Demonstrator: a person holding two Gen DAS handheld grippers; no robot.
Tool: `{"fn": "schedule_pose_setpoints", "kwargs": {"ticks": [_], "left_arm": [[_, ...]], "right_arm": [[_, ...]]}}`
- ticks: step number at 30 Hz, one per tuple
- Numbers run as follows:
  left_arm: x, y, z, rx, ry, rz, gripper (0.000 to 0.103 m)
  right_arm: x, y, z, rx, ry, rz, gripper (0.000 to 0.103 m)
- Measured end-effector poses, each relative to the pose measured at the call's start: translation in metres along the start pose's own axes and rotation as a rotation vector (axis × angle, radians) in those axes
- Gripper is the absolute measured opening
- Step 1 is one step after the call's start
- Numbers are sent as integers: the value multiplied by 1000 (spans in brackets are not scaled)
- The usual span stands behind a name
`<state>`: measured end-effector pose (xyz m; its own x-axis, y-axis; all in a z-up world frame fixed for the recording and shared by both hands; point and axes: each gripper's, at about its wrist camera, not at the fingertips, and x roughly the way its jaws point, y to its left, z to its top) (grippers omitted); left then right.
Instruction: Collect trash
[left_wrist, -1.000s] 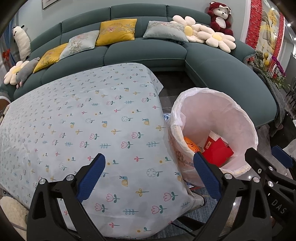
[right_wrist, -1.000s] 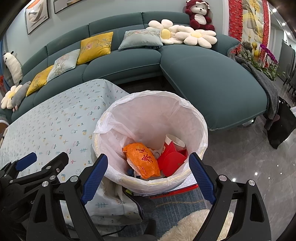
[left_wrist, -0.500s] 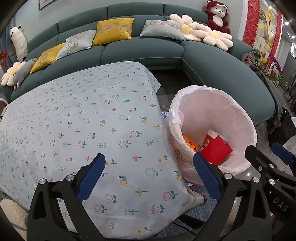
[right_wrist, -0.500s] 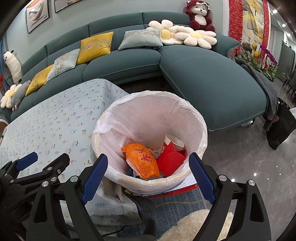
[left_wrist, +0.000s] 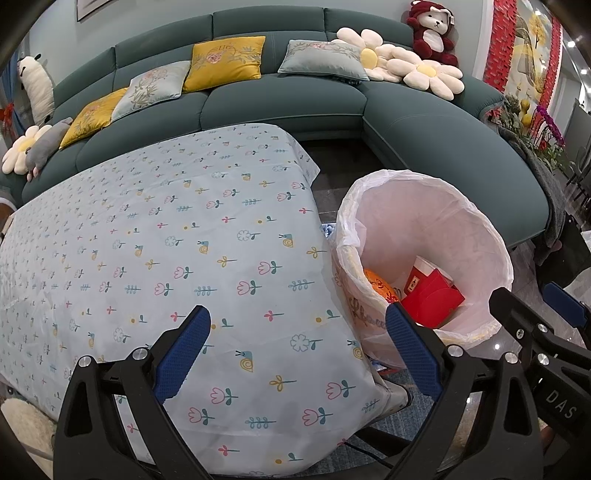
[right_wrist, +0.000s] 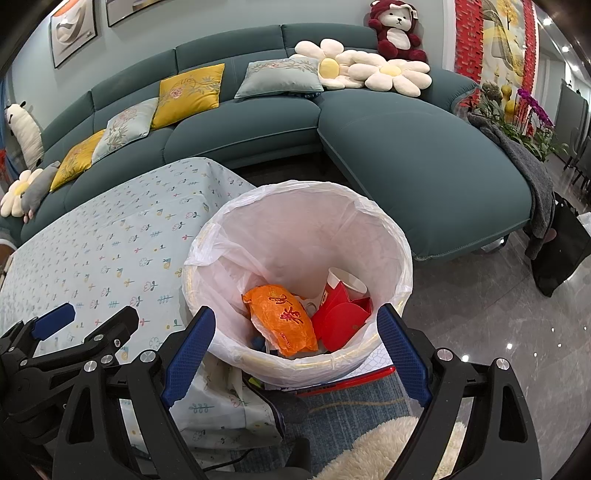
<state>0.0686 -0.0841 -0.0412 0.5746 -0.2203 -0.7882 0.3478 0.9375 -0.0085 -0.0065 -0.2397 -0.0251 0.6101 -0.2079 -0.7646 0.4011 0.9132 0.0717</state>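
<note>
A round trash bin with a white plastic liner (right_wrist: 306, 229) stands on the floor at the right end of the table; it also shows in the left wrist view (left_wrist: 424, 221). Inside lie an orange snack bag (right_wrist: 282, 319), a red carton (right_wrist: 341, 319) and a paper cup (right_wrist: 345, 282). My right gripper (right_wrist: 295, 350) is open and empty, just above the bin's near rim. My left gripper (left_wrist: 297, 350) is open and empty, over the near right part of the table with its flower-print cloth (left_wrist: 166, 240).
A teal sofa (left_wrist: 295, 96) with cushions, flower pillows and a plush bear curves behind the table and bin. A dark blanket (right_wrist: 524, 170) hangs off its right end. A fluffy white rug (right_wrist: 388, 450) and a blue mat lie on the glossy floor (right_wrist: 498, 314) near the bin.
Both grippers stay open and empty. The left wrist view has drifted slightly; the bin and table hold the same places.
</note>
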Motion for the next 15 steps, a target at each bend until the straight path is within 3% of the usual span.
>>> {"fn": "schedule_pose_setpoints", "kwargs": {"ticks": [15], "left_arm": [[0, -1, -1, 2, 1, -1, 90]], "right_arm": [[0, 0, 0, 0, 0, 0, 85]]}}
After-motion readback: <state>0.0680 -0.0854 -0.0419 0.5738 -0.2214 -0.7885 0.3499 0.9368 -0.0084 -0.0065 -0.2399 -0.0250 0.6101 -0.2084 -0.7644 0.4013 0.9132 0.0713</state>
